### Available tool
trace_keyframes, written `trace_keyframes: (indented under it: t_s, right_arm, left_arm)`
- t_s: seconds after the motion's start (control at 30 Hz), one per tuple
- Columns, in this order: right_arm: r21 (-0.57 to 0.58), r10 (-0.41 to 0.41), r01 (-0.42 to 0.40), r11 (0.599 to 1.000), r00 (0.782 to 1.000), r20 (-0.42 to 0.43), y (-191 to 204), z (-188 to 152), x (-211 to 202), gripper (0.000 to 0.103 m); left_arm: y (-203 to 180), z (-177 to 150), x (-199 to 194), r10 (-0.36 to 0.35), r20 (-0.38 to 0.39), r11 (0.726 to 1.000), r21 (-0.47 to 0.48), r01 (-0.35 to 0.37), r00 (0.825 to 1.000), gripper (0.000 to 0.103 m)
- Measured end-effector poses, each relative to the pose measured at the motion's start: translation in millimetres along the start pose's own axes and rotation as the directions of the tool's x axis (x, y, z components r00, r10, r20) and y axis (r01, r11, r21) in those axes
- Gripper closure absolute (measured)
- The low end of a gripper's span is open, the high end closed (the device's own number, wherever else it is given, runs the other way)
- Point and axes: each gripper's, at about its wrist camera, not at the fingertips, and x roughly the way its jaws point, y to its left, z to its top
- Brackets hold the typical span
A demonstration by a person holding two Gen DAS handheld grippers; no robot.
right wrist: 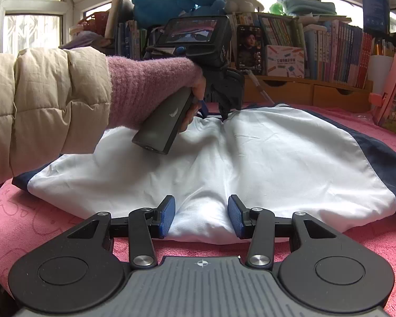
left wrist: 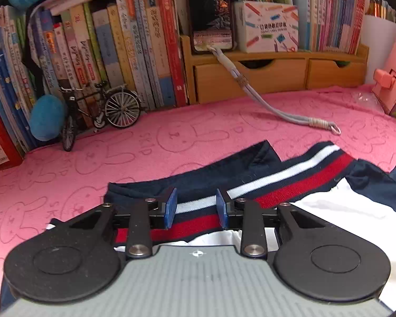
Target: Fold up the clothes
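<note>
A white garment with navy side panels [right wrist: 264,153] lies spread on the pink blanket [right wrist: 330,248]. Its far edge carries a navy, white and red striped band [left wrist: 285,182]. My left gripper [left wrist: 196,207] is open and low over that band, which runs across the gap between the blue pads [left wrist: 171,206]. My right gripper [right wrist: 202,218] is open at the garment's near edge, where a hump of white cloth sits between its fingers. In the right wrist view, a hand in a pink sleeve [right wrist: 150,84] holds the left gripper at the far edge.
Books [left wrist: 134,52] and a wooden drawer unit [left wrist: 264,76] line the back. A model bicycle [left wrist: 100,113] and a blue plush [left wrist: 46,119] stand at the left. A grey cord [left wrist: 277,111] trails onto the blanket. A pink box [left wrist: 393,79] sits at the right.
</note>
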Motion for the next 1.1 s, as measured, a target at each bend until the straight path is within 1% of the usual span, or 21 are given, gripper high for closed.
trace_keyframes:
  t_s: [0.07,0.13,0.23,0.3,0.37,0.43,0.5,0.53,0.6,0.67,0.7,0.77,0.8,0.87,0.9,0.97,1.0,1.03,1.07,1.1]
  right_arm:
    - [0.001,0.0,0.0,1.0,1.0,0.001,-0.1,-0.4,-0.5,0.058]
    - [0.0,0.0,0.0,1.0,1.0,0.003,0.2,-0.7,-0.8,0.058]
    - [0.003,0.002,-0.002,1.0,1.0,0.005,0.3,-1.1,-1.5,0.058]
    - [0.004,0.004,-0.004,1.0,1.0,0.007,-0.2,-0.9,-1.5,0.058]
    - [0.008,0.01,-0.01,1.0,1.0,0.012,-1.0,-1.0,-2.5,0.058]
    - [0.02,0.025,-0.026,0.999,0.999,0.026,-4.0,-1.5,-6.5,0.057]
    - [0.048,0.045,-0.048,0.998,0.998,0.054,-10.2,-1.3,-14.5,0.058]
    - [0.057,0.037,-0.041,0.997,0.997,0.074,-13.6,-0.5,-19.7,0.058]
    - [0.059,0.006,-0.012,0.998,0.994,0.109,-19.4,2.2,-28.0,0.057]
    - [0.025,-0.036,0.033,0.999,0.991,0.129,-22.0,6.1,-30.8,0.055]
    - [-0.016,-0.062,0.064,0.998,0.989,0.132,-20.3,8.2,-29.5,0.054]
    - [-0.11,-0.096,0.112,0.988,0.986,0.139,-15.1,9.8,-26.0,0.054]
    - [-0.156,-0.103,0.125,0.98,0.985,0.141,-12.7,9.9,-24.1,0.054]
    - [-0.208,-0.096,0.122,0.97,0.987,0.13,-11.7,10.5,-19.8,0.054]
    - [-0.231,-0.092,0.116,0.966,0.989,0.113,-11.5,9.8,-15.9,0.054]
    - [-0.274,-0.103,0.119,0.954,0.992,0.074,-12.2,7.3,-7.5,0.054]
    - [-0.31,-0.122,0.134,0.941,0.991,0.056,-12.8,3.8,-2.9,0.054]
    - [-0.333,-0.136,0.146,0.932,0.989,0.053,-15.3,1.2,-0.6,0.053]
    - [-0.351,-0.147,0.157,0.923,0.988,0.055,-18.5,-0.9,1.1,0.052]
    - [-0.361,-0.152,0.163,0.918,0.987,0.059,-24.2,-2.1,0.7,0.051]
  left_arm:
    - [5.6,5.0,-10.4,-0.014,0.013,1.0,-0.008,0.014,1.0,0.071]
    - [17.8,-2.4,-37.9,-0.058,0.037,0.998,0.011,0.058,0.998,0.071]
    - [12.2,-28.7,-77.7,-0.111,0.064,0.991,0.081,0.106,0.992,0.071]
    - [9.6,-50.9,-95.5,-0.113,0.068,0.99,0.097,0.107,0.991,0.069]
    - [11.5,-72.0,-111.0,-0.083,0.077,0.994,0.078,0.077,0.994,0.069]
    - [21.3,-89.7,-127.8,-0.031,0.102,0.999,0.012,0.03,0.994,0.069]
    - [30.5,-105.0,-143.8,0.031,0.123,0.998,-0.064,-0.023,0.992,0.068]
    - [35.0,-112.7,-151.8,0.063,0.131,0.994,-0.102,-0.049,0.989,0.067]
    - [32.8,-126.9,-164.4,0.109,0.149,0.988,-0.127,-0.09,0.983,0.063]
    - [23.1,-137.7,-170.7,0.125,0.157,0.988,-0.108,-0.109,0.98,0.059]
    - [15.7,-142.2,-172.2,0.123,0.159,0.99,-0.092,-0.11,0.98,0.057]
    - [1.1,-148.6,-170.9,0.1,0.155,0.994,-0.048,-0.093,0.983,0.056]
    - [-4.9,-151.0,-169.6,0.088,0.155,0.996,-0.031,-0.084,0.984,0.056]
    - [-17.2,-156.4,-161.6,0.062,0.142,0.998,0.018,-0.065,0.988,0.056]
    - [-21.5,-158.6,-156.6,0.065,0.137,0.996,0.044,-0.072,0.988,0.056]
    - [-27.2,-163.4,-147.3,0.102,0.13,0.988,0.105,-0.116,0.986,0.053]
    - [-28.7,-165.9,-144.0,0.123,0.133,0.981,0.136,-0.141,0.984,0.052]
    - [-30.3,-168.5,-140.6,0.144,0.136,0.972,0.167,-0.166,0.98,0.051]
    - [-29.2,-170.4,-140.1,0.163,0.145,0.964,0.188,-0.189,0.976,0.047]
    - [-26.0,-171.2,-140.0,0.179,0.152,0.958,0.2,-0.207,0.972,0.047]
